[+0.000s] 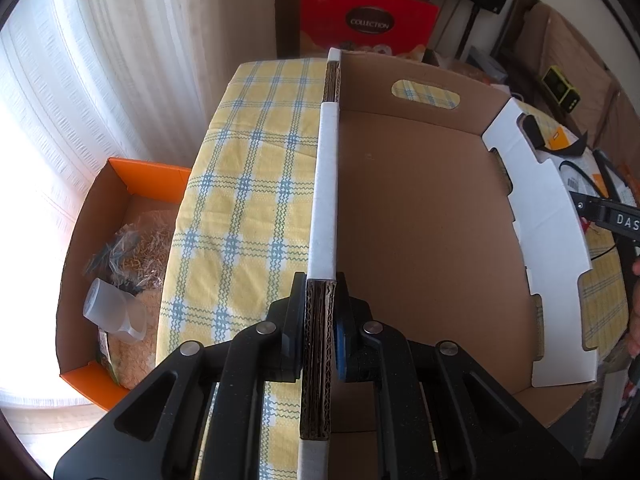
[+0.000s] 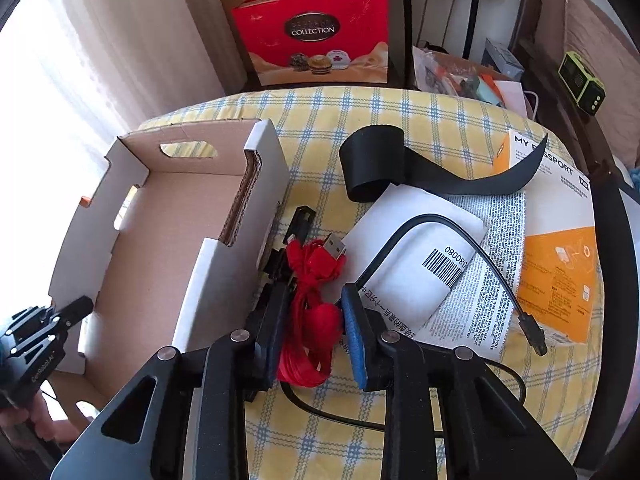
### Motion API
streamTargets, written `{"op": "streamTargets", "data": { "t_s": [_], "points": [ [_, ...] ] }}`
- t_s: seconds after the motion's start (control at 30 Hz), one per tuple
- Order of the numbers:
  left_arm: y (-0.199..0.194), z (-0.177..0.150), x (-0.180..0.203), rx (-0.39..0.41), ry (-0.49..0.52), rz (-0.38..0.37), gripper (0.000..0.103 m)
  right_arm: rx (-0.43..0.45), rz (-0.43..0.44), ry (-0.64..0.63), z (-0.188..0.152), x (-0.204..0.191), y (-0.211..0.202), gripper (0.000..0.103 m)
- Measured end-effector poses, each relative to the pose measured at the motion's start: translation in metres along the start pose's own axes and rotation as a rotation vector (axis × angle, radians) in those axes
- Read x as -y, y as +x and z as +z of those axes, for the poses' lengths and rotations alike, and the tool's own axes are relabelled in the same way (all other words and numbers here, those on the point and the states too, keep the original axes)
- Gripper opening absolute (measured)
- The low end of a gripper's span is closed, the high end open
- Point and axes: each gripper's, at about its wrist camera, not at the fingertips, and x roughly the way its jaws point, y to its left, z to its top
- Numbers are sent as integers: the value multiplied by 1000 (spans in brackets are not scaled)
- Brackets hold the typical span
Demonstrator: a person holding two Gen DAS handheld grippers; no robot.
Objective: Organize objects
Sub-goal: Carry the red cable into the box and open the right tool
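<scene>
The surface (image 2: 400, 112), under a yellow and blue checked cloth, carries an open cardboard box (image 1: 420, 220) along its left side, still empty inside, with loose things spread to the right of it: a printed sheet and an orange and white carton (image 2: 560, 264) toward the right edge, a curled black strap (image 2: 380, 168) farther back, a white pouch (image 2: 416, 256) with a short black cable (image 2: 492, 264) lying over it, and, just beside the box's right wall, a coiled red cable (image 2: 316, 312). The left claw (image 1: 320, 320) is clamped on the box's left wall, pointing steeply down, which seems meant to steady the box. The right claw (image 2: 310, 334) also tilts steeply down, and its jaws stand apart on either side of the red coil, the blue pad close to it, though I cannot tell whether either pad presses yet. The likely trouble: the coil is loose, so a grip on only a few loops could let the rest unwind and trail, dragging the dark cable and plug beneath it or catching the box wall on the way over. A hand (image 2: 36, 424) shows under the left claw at the lower left.
</scene>
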Motion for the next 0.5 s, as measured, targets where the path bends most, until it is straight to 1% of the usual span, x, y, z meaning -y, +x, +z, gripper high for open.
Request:
{"op": "streamTargets", "data": {
  "t_s": [0.07, 0.23, 0.37, 0.5],
  "points": [
    [0, 0, 0, 0, -1, -1, 11, 11, 18, 21, 1, 4, -6, 26],
    [0, 0, 0, -1, 0, -1, 11, 53, 101, 74, 7, 12, -30, 26],
    [0, 1, -1, -1, -3, -3, 11, 92, 118, 49, 14, 1, -53, 26],
    [-1, 0, -2, -2, -11, -12, 11, 111, 174, 10, 17, -21, -68, 26]
  ]
}}
